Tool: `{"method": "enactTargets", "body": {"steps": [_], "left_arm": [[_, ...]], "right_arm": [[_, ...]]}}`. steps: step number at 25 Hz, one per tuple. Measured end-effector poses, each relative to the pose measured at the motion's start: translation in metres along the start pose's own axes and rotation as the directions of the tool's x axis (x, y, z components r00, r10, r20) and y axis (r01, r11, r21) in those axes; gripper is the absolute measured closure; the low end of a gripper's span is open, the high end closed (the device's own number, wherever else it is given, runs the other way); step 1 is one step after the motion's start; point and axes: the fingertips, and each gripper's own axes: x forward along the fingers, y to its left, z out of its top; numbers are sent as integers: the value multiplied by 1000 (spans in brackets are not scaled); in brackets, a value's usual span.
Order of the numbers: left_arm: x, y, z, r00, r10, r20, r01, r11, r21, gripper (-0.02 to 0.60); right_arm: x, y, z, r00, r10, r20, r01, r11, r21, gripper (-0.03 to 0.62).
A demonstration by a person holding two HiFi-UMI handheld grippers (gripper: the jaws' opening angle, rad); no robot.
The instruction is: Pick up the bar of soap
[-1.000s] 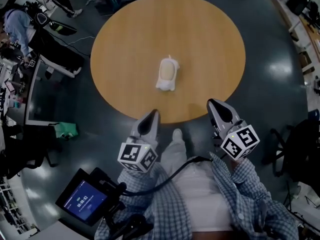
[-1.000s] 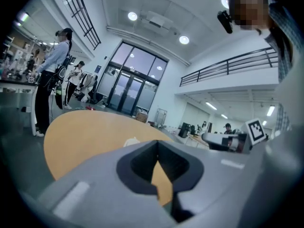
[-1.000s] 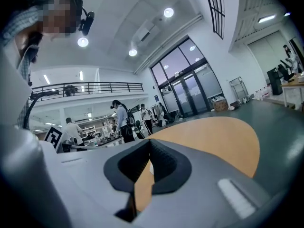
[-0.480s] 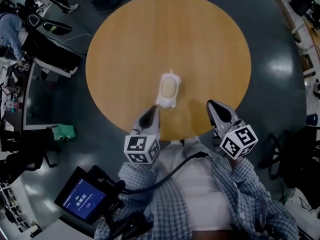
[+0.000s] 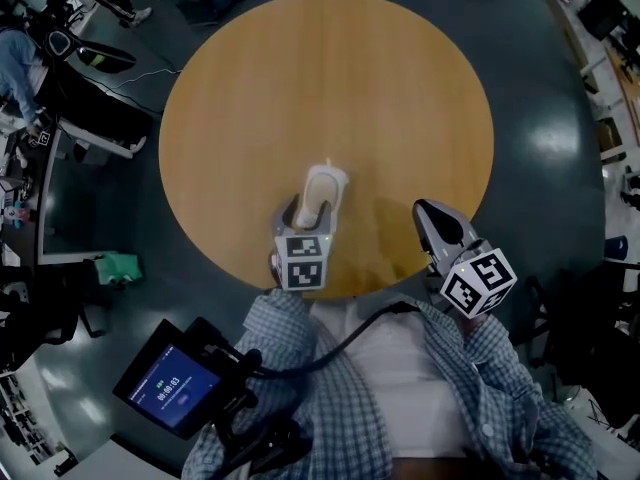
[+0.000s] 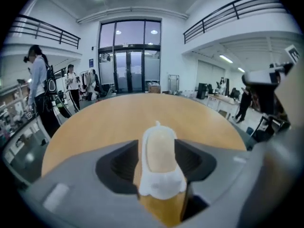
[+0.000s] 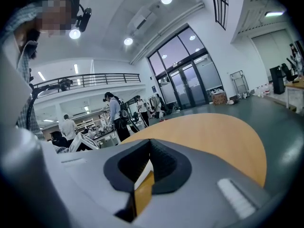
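The bar of soap (image 5: 322, 180), pale and oval in a white wrapper, lies on the round wooden table (image 5: 400, 88) near its front edge. My left gripper (image 5: 310, 211) reaches over the edge, and its jaws are opening with the soap (image 6: 160, 151) lying between the two dark pads (image 6: 118, 163). The soap rests on the tabletop. My right gripper (image 5: 430, 210) hovers at the table's front right rim, shut and empty, and in the right gripper view its pads (image 7: 164, 163) meet at the tip.
The table's near edge (image 5: 380, 286) runs just under both grippers. A tablet on a stand (image 5: 170, 393) sits low at the left. A green object (image 5: 118, 264) lies on the floor. Desks and people stand at the far left (image 5: 20, 58).
My left gripper has moved forward from off the table's edge to around the soap, and its jaws have parted. The view has shifted closer to the table. The right gripper has kept its place.
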Motion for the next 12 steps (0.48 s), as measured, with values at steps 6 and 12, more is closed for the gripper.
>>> {"method": "enactTargets", "body": {"steps": [6, 12], "left_arm": [[26, -9, -10, 998, -3, -65, 5, 999, 41, 299], [36, -11, -15, 995, 3, -101, -1, 1000, 20, 284]], "right_arm": [[-3, -14, -2, 1000, -23, -12, 24, 999, 32, 591], [-1, -18, 0, 999, -29, -17, 30, 999, 43, 591]]}}
